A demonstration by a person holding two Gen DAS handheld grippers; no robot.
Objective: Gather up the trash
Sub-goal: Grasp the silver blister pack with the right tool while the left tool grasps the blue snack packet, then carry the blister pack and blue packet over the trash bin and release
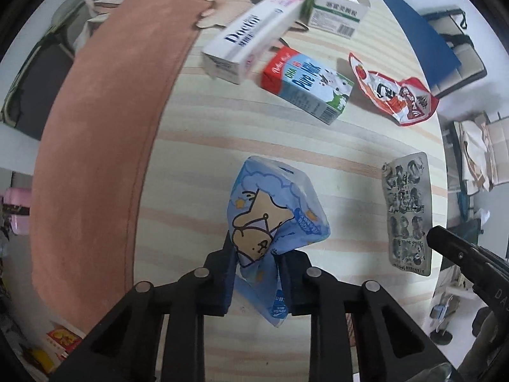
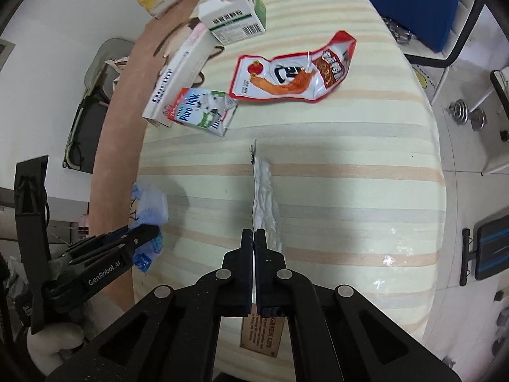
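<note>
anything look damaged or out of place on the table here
Mostly what you'd expect of trash. The green-and-white carton has its top torn open, the Pure Milk carton lies on its side, and the red snack pouch is crumpled and empty. Each hand-held gripper pinches a wrapper: the left a blue cartoon one, the right a silver one.

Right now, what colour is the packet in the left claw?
Light blue with a cartoon bear print; clearest in the left wrist view.

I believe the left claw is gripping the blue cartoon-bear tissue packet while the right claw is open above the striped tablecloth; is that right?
Not quite: the right claw is shut on a flat silver foil wrapper, seen edge-on in the right wrist view. The left claw does grip the blue cartoon-bear tissue packet, above the striped tablecloth.
</note>
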